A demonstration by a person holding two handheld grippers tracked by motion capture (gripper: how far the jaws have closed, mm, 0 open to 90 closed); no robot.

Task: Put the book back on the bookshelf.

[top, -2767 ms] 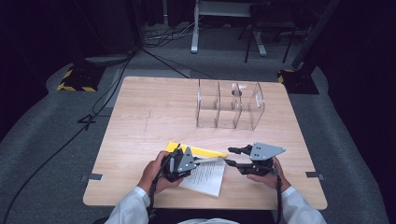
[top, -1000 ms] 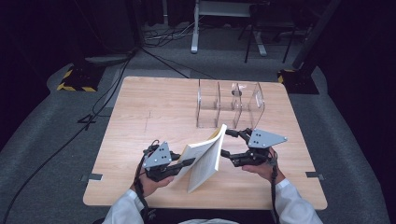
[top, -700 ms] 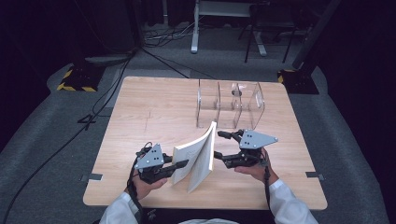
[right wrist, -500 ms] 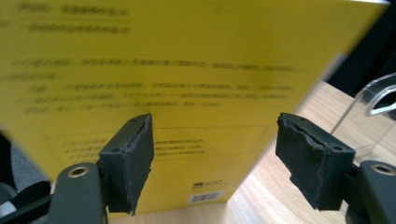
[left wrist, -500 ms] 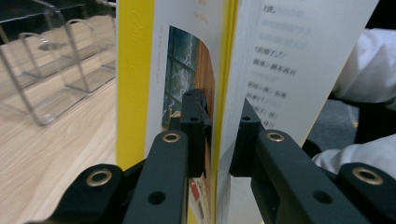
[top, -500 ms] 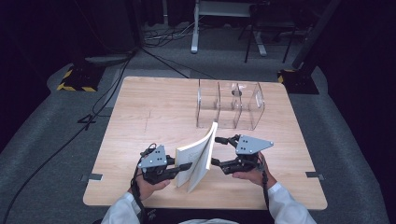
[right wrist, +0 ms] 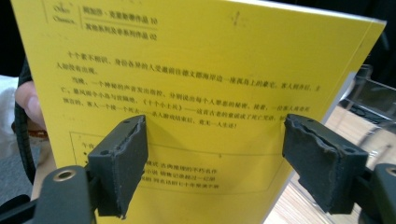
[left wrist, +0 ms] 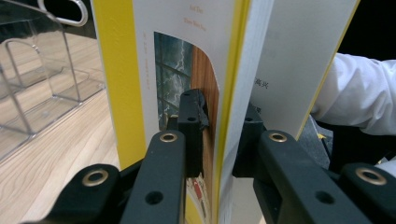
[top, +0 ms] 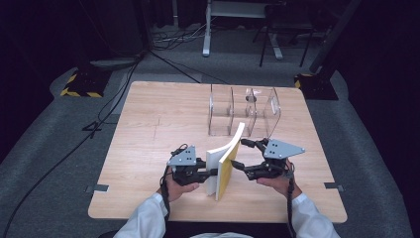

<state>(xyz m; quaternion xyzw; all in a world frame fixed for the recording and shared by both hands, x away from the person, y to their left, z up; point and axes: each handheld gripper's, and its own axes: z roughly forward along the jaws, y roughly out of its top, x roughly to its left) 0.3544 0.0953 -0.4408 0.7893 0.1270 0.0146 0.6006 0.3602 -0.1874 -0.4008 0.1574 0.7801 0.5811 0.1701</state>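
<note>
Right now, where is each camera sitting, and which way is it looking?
High view: above the person's side of the table, looking forward and down; shows both forearms, the left gripper shut on the upright yellow book, and the open right gripper.
Left gripper view: rides the left gripper, looking along its fingers clamped on the book; a white sleeve shows.
Right gripper view: rides the right gripper, facing the book's back cover; fingers apart.
All three share the book; the clear organizer too.
</note>
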